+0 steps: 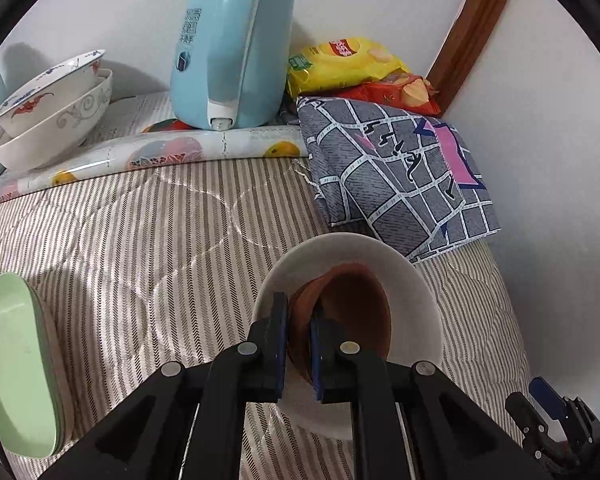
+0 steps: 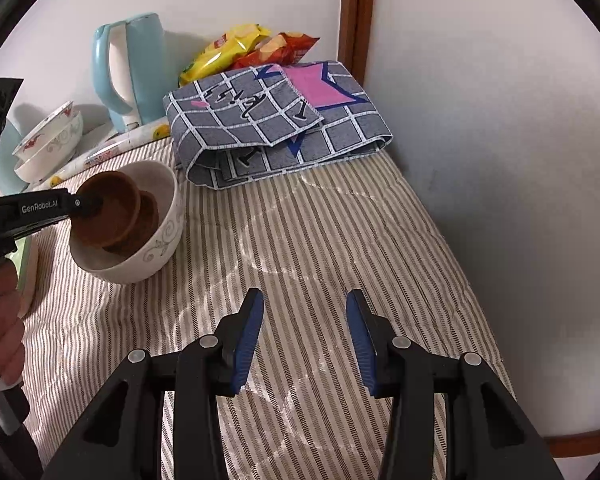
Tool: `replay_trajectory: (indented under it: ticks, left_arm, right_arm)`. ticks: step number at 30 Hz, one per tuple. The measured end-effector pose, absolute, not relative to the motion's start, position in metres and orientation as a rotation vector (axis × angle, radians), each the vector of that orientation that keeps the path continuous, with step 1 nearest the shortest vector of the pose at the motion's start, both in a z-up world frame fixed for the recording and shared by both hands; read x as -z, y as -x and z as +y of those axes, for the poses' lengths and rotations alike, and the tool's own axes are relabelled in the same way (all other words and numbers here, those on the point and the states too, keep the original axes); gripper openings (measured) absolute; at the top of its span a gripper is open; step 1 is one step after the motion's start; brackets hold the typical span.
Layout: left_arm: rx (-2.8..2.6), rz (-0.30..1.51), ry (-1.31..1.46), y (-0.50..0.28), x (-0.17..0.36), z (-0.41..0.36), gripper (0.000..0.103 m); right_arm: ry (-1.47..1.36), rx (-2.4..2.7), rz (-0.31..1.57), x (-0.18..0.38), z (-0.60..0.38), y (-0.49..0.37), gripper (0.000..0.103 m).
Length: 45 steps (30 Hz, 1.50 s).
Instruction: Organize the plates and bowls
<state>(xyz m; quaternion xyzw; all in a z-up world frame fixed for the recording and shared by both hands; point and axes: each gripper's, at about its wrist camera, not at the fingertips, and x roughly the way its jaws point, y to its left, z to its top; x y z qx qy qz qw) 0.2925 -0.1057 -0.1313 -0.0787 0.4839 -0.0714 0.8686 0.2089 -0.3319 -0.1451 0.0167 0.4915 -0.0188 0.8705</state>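
Left wrist view looks along the left gripper (image 1: 299, 316), whose jaws are clamped on the rim of a small brown bowl (image 1: 352, 312). That brown bowl hangs tilted inside a larger white ceramic bowl with grey swirl patterns (image 1: 416, 280), which sits on the striped beige quilt (image 1: 160, 240) of a bed. From the right wrist view, the brown bowl (image 2: 112, 212) seems to be two nested brown pieces, the lower one resting in the white bowl (image 2: 160, 240), though I cannot tell for sure.

At the far left, two more white bowls are stacked: a red-and-blue patterned bowl (image 1: 48, 92) nested in a grey-swirl bowl (image 1: 56, 136), both on a fruit-printed plastic sheet (image 1: 160, 148). A pale green rectangular dish (image 1: 12, 360) lies at the left edge, on the quilt. A light blue electric kettle (image 1: 232, 48) stands upright by the wall, with a yellow snack bag (image 1: 344, 60) and a red snack bag (image 1: 396, 96) beside it. A folded grey checked cloth with a pink patch (image 1: 400, 172) lies just beyond the white bowl.

Right wrist view shows the right gripper (image 2: 305, 336) low over bare quilt, jaws apart and holding nothing, well apart from the bowls.
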Motion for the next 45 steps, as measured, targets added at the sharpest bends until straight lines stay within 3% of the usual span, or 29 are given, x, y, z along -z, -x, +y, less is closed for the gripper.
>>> replay_trajectory:
  ticks: [17, 29, 34, 45]
  left_arm:
    - [0.194, 1.03, 0.203, -0.302, 0.14, -0.105, 0.01]
    - [0.222, 1.066, 0.163, -0.295, 0.138, -0.11, 0.015]
    - [0.228, 1.035, 0.134, -0.285, 0.125, -0.11, 0.025]
    - [0.15, 1.005, 0.189, -0.279, 0.104, -0.073, 0.026]
  right_arm:
    - [-0.027, 0.035, 1.05, 0.151, -0.324, -0.214, 0.048]
    - [-0.034, 0.01, 1.041, 0.147, -0.315, -0.214, 0.048]
    - [-0.056, -0.019, 1.026, 0.143, -0.31, -0.219, 0.048]
    - [-0.108, -0.111, 0.981, 0.13, -0.298, -0.244, 0.048]
